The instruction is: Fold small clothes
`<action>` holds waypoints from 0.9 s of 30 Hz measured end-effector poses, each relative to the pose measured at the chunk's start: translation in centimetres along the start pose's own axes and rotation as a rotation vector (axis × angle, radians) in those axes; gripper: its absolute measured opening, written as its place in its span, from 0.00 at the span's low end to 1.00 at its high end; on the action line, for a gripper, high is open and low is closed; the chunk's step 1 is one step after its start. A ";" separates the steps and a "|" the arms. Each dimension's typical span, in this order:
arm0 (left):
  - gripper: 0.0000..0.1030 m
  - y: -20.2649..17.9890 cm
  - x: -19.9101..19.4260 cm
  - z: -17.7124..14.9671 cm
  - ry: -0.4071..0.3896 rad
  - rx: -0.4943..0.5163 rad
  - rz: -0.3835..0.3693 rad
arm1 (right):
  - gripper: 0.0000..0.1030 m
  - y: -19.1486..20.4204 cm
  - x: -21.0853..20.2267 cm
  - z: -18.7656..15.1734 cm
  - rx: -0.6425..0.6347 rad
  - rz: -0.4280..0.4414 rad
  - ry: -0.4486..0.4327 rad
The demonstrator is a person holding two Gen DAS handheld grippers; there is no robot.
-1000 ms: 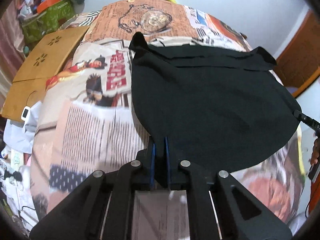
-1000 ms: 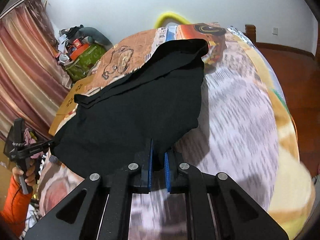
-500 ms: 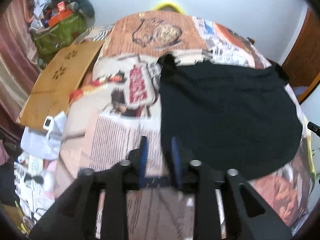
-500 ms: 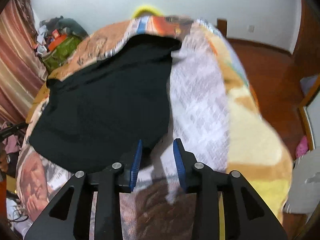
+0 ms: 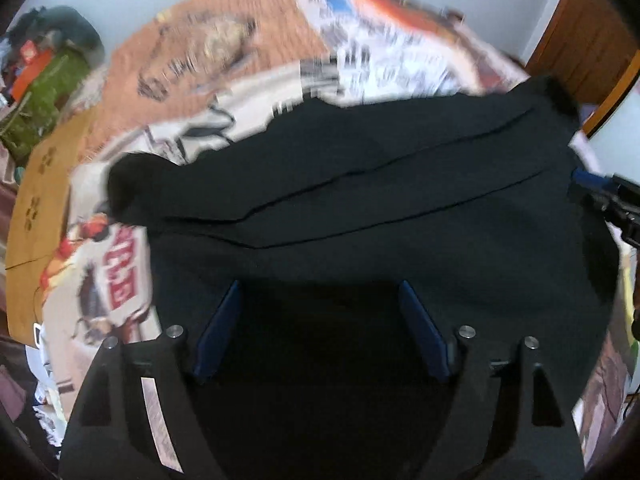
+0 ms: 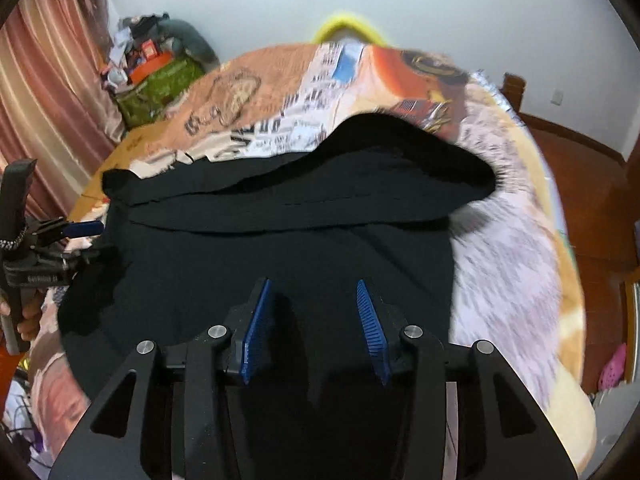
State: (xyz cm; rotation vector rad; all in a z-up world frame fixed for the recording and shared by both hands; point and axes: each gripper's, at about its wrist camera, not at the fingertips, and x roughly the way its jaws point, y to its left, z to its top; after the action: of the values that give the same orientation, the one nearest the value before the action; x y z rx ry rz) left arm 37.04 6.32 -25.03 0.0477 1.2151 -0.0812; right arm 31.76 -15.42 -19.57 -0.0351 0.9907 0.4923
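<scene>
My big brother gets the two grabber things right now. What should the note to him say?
Left gripper: jaws open, holding nothing, low over the near part of the black garment.
Right gripper: jaws open, also empty, over the garment's near part.
The garment lies spread on the printed blanket, and a folded band of cloth runs across its far side.
Done: the cloth is laid out with one fold line showing.
Left: probably the remaining folds. Neither gripper holds an edge, so pick one first. The left view is blurred, so check the edges before closing.
</scene>
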 end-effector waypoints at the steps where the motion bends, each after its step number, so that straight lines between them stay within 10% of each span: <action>1: 0.82 0.3 0.8 0.6 0.005 -0.005 0.007 | 0.39 0.3 0.9 0.5 -0.030 -0.002 0.015; 8: 0.82 3.0 1.5 5.7 -0.049 -0.036 0.065 | 0.41 0.4 2.7 5.0 -0.164 -0.003 0.026; 14: 0.82 8.1 -0.3 9.6 -0.156 -0.198 0.204 | 0.41 -1.9 1.4 9.2 -0.028 -0.066 -0.105; 27: 0.82 10.8 -2.8 -0.1 -0.082 -0.254 0.148 | 0.48 -4.1 -6.9 -1.3 0.096 -0.055 -0.116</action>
State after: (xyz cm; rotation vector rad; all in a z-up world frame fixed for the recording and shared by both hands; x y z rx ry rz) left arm 36.93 17.20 -22.55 -0.0869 1.1285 0.1992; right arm 29.32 -21.98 -15.55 0.0517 0.8959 0.3912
